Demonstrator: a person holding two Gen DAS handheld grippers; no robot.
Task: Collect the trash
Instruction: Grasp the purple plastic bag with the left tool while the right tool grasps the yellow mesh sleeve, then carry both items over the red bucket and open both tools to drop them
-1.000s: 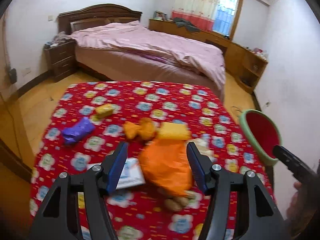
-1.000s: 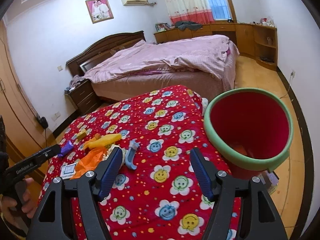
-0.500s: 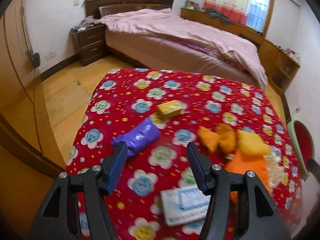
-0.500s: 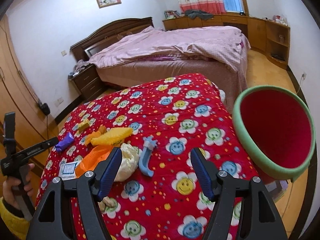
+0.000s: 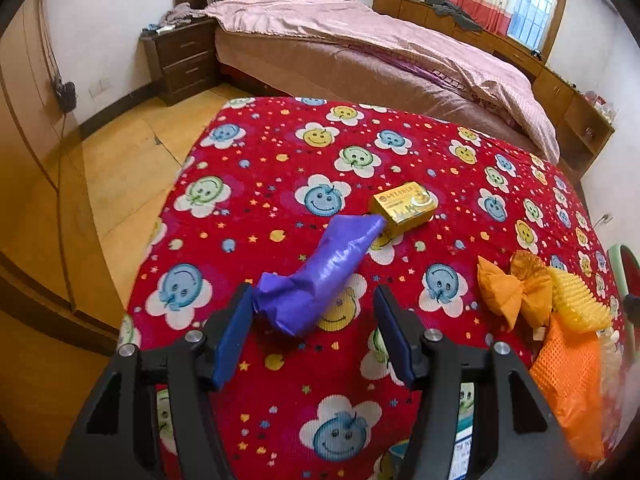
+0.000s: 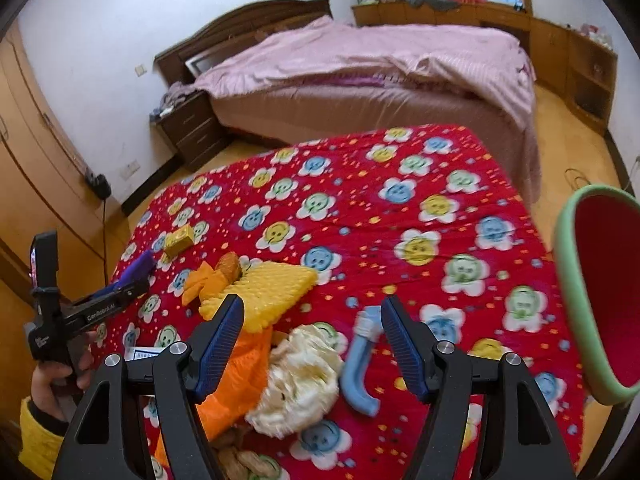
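Observation:
A crumpled purple wrapper (image 5: pixel 320 276) lies on the red smiley-face tablecloth (image 5: pixel 280 152). Its near end sits between the fingers of my open left gripper (image 5: pixel 312 292), and the pads do not press on it. A small yellow box (image 5: pixel 404 208) touches its far tip. My right gripper (image 6: pixel 313 302) hangs open over a heap: yellow foam netting (image 6: pixel 272 288), an orange bag (image 6: pixel 236 384), a white crumpled wad (image 6: pixel 300 376) and a blue plastic piece (image 6: pixel 360 360). Nothing is gripped. The red bin with a green rim (image 6: pixel 576 280) stands off the table's right side.
Orange crumpled wrappers (image 5: pixel 516 292) and a white card (image 6: pixel 140 354) also lie on the cloth, with peanuts (image 6: pixel 240 460) near the front edge. A hand in a yellow sleeve (image 6: pixel 40 432) holds the left gripper. A pink-covered bed (image 5: pixel 380 40) and nightstand (image 5: pixel 180 60) stand behind the table.
The left gripper swung left and down, from over the orange bag to the purple wrapper. The right gripper turned left from the bin to the heap; the bin now sits at the picture's right edge.

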